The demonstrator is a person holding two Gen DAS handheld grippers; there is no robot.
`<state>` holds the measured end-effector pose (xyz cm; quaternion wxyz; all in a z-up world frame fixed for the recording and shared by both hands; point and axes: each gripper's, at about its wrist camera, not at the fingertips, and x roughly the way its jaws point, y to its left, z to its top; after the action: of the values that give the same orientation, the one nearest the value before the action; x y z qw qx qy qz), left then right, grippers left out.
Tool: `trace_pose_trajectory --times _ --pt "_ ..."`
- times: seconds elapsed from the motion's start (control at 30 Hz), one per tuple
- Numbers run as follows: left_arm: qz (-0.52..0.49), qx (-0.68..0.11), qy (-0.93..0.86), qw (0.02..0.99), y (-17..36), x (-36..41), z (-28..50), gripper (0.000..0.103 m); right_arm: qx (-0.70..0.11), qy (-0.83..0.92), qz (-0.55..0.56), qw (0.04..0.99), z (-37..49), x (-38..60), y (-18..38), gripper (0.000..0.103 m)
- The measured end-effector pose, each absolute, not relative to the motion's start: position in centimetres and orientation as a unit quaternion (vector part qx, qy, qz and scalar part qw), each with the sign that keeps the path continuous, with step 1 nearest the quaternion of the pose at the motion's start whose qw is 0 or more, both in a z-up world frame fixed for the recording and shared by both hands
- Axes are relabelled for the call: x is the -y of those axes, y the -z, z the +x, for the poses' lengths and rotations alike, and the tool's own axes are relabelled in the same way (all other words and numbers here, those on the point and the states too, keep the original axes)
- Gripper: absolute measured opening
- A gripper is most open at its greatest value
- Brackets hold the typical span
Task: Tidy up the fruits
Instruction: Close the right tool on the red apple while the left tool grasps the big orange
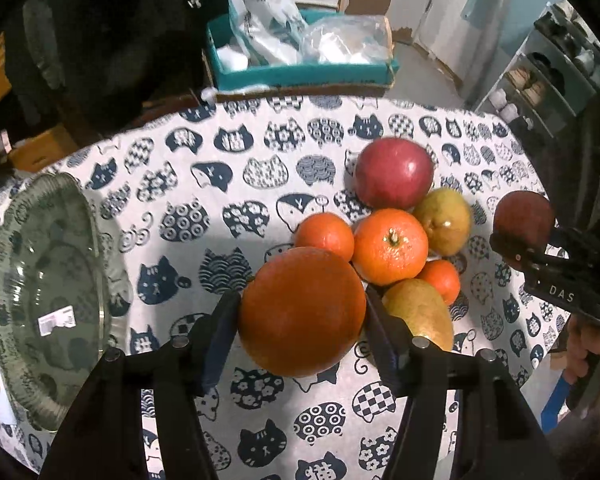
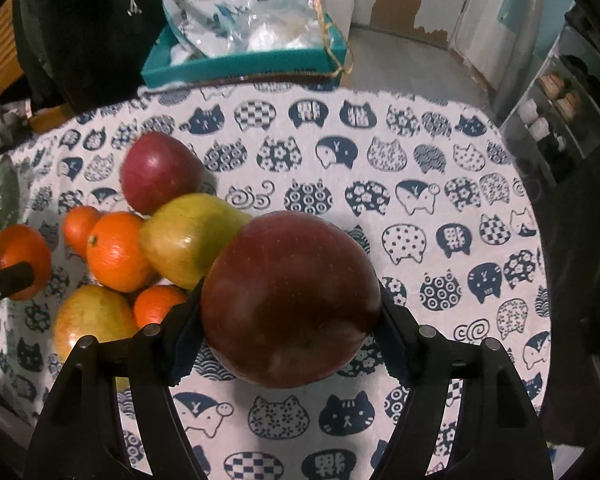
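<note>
Fruit is held in both tools: the left gripper [image 1: 302, 312] clamps a large orange [image 1: 302, 312], the right gripper [image 2: 290, 304] clamps a dark red apple [image 2: 290, 304]. Both are lifted above the cat-print tablecloth [image 2: 420, 168], beside the fruit pile [image 1: 396, 232]; a glass bowl [image 1: 48, 300] stands far left.

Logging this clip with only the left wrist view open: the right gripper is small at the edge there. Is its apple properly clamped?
Observer: Yes. In the right wrist view the dark red apple sits squarely between the right gripper pads, pressed on both sides.
Operator: Is it off the table?
Observer: It appears lifted; its shadow falls on the cat-print cloth below it.
Operator: Anything on the cloth on that apple's far side from the pile?
Observer: No fruit there, only bare cloth out to the table edge.
</note>
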<state>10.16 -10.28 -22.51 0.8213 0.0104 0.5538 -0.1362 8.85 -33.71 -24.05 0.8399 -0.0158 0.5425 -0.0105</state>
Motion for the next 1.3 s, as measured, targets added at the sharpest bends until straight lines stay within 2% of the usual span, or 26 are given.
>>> trace_pose_trajectory --times 0.8,1.3 --pt "-0.007 -0.452 0.12 0.884 12.7 6.8 6.8 0.063 -0.442 -0.009 -0.039 0.896 5.5 30.3 14.1 0.074" --pt "-0.024 -0.405 0.093 0.909 8.5 2.5 5.3 0.063 -0.385 -0.063 -0.038 0.92 4.8 25.8 9.3 0.074"
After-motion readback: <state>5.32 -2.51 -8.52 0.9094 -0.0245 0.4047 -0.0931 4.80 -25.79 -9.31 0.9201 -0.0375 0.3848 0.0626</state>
